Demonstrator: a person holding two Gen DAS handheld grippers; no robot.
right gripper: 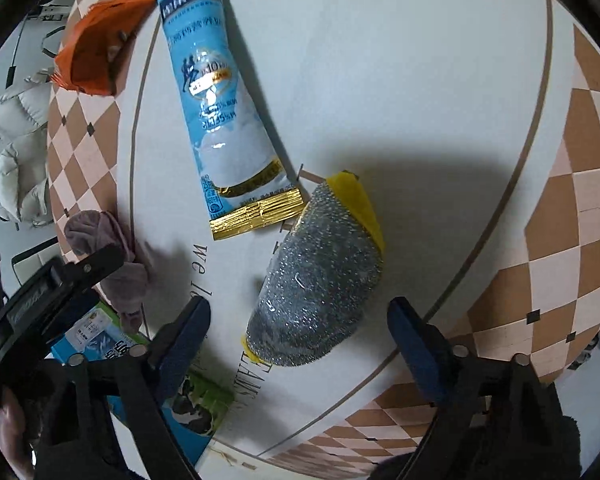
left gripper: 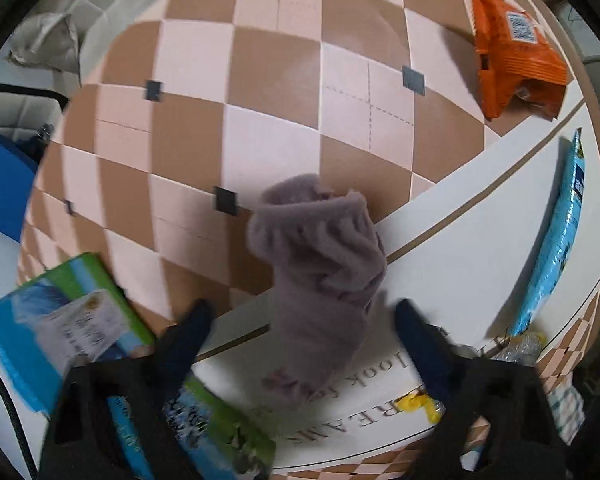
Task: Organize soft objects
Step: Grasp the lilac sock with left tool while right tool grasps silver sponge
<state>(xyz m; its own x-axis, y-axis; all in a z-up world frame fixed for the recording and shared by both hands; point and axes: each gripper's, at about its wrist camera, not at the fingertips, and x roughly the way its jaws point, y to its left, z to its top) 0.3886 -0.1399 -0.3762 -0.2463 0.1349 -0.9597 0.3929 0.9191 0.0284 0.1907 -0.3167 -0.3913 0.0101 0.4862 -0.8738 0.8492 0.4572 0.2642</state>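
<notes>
A mauve fuzzy sock [left gripper: 320, 268] lies crumpled across the edge of the white mat [left gripper: 472, 232], right in front of my left gripper [left gripper: 302, 316], which is open with the sock between its blue fingers, apart from them. The sock also shows in the right wrist view [right gripper: 112, 256]. A silver scouring sponge with yellow backing [right gripper: 320, 280] lies on the white mat [right gripper: 400, 80] between the open fingers of my right gripper [right gripper: 298, 316], not touched.
A light-blue milk-powder sachet [right gripper: 216, 104] lies beside the sponge. An orange snack bag [left gripper: 512, 52] lies on the checkered cloth [left gripper: 260, 100]. Blue-green packs [left gripper: 68, 320] lie at the left. A grey jacket [right gripper: 16, 152] is beyond the table edge.
</notes>
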